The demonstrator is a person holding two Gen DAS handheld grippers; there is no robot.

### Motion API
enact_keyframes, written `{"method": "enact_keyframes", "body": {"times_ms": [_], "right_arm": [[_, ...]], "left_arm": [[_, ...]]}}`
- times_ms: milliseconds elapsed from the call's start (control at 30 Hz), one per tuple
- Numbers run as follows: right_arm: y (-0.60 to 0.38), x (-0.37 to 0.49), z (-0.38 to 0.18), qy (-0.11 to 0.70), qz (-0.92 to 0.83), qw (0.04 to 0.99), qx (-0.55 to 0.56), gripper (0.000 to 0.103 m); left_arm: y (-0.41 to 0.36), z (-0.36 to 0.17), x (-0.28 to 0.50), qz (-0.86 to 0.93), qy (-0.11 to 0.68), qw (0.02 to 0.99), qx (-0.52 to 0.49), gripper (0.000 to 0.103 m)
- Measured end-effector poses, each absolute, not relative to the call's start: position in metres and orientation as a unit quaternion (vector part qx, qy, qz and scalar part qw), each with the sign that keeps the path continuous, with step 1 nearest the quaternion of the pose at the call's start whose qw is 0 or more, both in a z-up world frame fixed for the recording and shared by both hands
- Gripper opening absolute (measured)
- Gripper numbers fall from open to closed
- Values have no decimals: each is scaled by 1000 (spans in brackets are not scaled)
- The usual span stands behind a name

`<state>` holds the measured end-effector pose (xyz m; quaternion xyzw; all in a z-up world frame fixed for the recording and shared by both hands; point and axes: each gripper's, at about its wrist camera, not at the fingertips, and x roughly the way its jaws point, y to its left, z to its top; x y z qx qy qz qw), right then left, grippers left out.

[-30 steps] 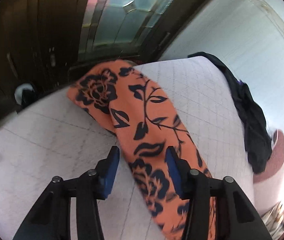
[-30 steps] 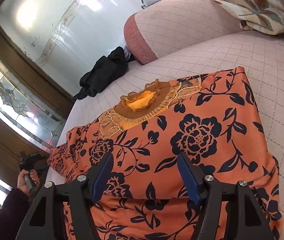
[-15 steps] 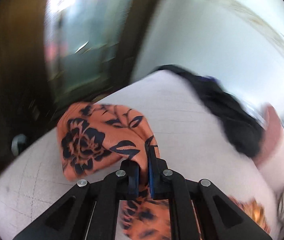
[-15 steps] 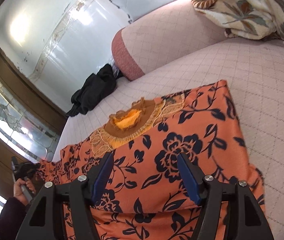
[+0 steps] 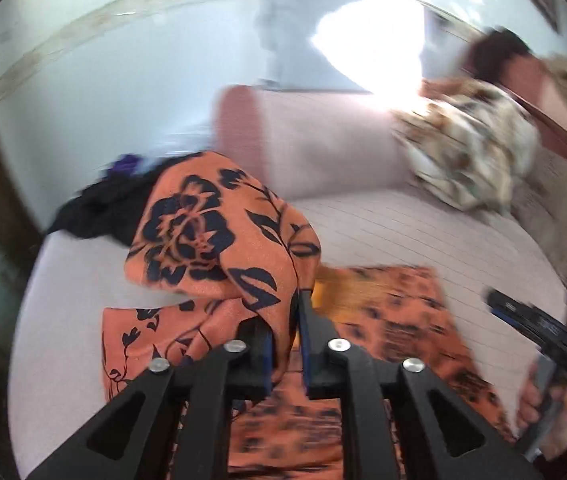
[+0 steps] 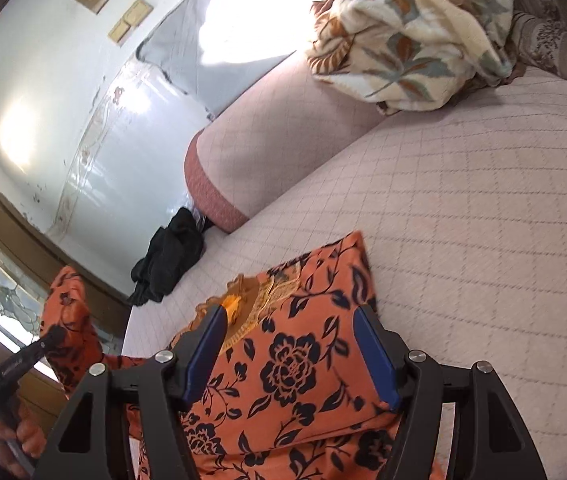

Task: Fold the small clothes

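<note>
An orange garment with dark floral print (image 6: 299, 368) lies on the quilted pink bed (image 6: 463, 240), its gold lace neckline (image 6: 239, 304) toward the far side. My left gripper (image 5: 285, 320) is shut on one sleeve end of the garment (image 5: 211, 240) and holds it lifted above the body of the cloth. In the right wrist view that lifted sleeve (image 6: 69, 320) shows at the left with the left gripper. My right gripper (image 6: 291, 344) is open, its blue pads hovering over the garment's body. It also shows at the right in the left wrist view (image 5: 539, 328).
A black garment (image 6: 167, 256) lies at the bed's far edge by the wall. A pink bolster (image 6: 243, 152) runs along the head of the bed. A floral blanket (image 6: 411, 28) is bunched at the far right. A window lies left.
My left gripper closed on the sleeve end, lifted it and swung right toward the garment's body. My right gripper stayed open and drew back along the cloth.
</note>
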<state>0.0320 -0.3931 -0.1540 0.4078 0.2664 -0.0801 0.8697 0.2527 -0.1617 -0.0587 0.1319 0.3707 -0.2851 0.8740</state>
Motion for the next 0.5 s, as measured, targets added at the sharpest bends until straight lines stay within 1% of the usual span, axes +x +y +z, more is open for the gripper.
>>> {"method": "enact_keyframes", "body": {"times_ms": [67,100,167,267,400,500], "right_arm": [[-405,28,-156,262,-79,860,431,69],[-410,27,-159,262,-74,854,444,69],[-415,27,-160,265,-73,848,453,69],[-412,31,-157,269,-64,850,448,69],[-403,39,-160,277,-52,850,445,69],[-400,47,-172,293,-43,836,462,69]], "left_arm": [[-188,-64,235,-304,367,864,163,65],[-194,-63,225,-308,349,868,173,70],[-194,-57,213,-319,315,878,169,76],[-168,-53,223,-283,302,898,150,83],[-117,-75,260,-194,343,914,98,83],[-64,-116,281,-109,380,916,72,83]]}}
